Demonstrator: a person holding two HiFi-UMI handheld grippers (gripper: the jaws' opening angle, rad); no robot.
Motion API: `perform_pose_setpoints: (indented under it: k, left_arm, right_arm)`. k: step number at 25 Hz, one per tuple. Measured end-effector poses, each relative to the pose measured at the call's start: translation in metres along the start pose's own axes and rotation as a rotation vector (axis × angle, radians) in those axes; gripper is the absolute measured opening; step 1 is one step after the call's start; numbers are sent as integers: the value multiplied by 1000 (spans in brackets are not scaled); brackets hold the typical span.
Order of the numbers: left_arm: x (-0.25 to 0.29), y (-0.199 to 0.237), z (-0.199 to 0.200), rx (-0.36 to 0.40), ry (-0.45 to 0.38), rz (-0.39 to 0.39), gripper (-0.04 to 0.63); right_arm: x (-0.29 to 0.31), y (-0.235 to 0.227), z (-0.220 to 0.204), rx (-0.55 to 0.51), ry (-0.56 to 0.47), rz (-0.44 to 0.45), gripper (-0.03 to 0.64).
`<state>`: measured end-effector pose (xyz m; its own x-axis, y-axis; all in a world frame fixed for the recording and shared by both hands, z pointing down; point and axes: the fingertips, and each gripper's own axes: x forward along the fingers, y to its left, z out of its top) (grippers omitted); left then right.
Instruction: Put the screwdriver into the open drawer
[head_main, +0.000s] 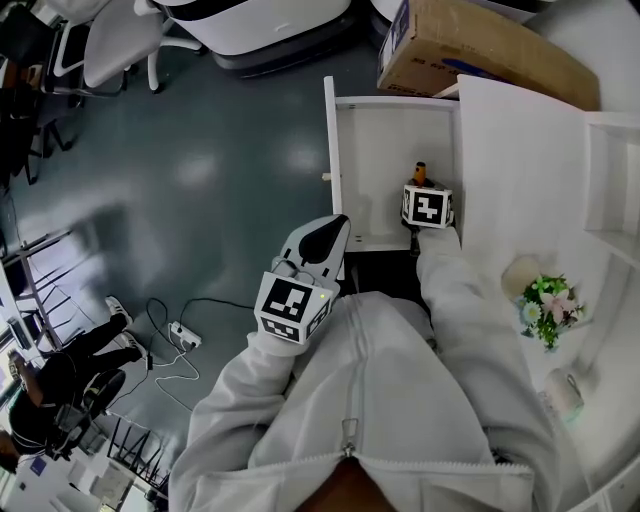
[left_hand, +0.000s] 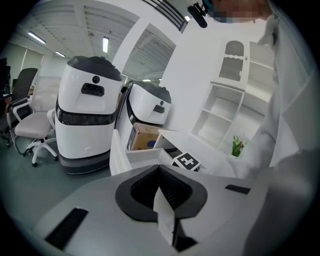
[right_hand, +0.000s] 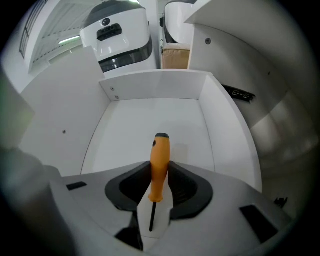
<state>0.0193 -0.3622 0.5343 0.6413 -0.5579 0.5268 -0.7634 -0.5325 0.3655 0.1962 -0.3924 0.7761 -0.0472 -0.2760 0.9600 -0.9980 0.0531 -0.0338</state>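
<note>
The white drawer stands pulled open from the white desk; its inside holds nothing. My right gripper hangs over the drawer and points steeply down into it. It is shut on the screwdriver, whose orange handle sticks out past the jaws towards the drawer floor while the thin dark shaft runs back between them. The handle's tip shows above the marker cube. My left gripper is by the drawer's near left corner, outside it. Its jaws are shut with nothing between them.
A cardboard box sits beyond the drawer. The white desktop to the right carries a small potted plant and a shelf unit. White machines, an office chair and floor cables are to the left.
</note>
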Motion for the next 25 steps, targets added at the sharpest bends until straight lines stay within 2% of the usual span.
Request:
perform_pose_setpoints:
  k: [3, 8, 20, 25]
  left_arm:
    - [1, 0, -1, -2, 3, -2, 15]
    - [-2, 1, -3, 3, 7, -4, 15]
    - [-9, 4, -10, 2, 12, 6, 15]
    - [-12, 1, -12, 3, 15, 1, 15]
  right_arm:
    - [3, -6, -5, 19, 17, -43, 123]
    - [-1, -8, -6, 26, 30, -65, 123]
    - [2, -10, -8, 33, 29, -82, 123]
    - [7, -13, -11, 37, 16, -80, 149]
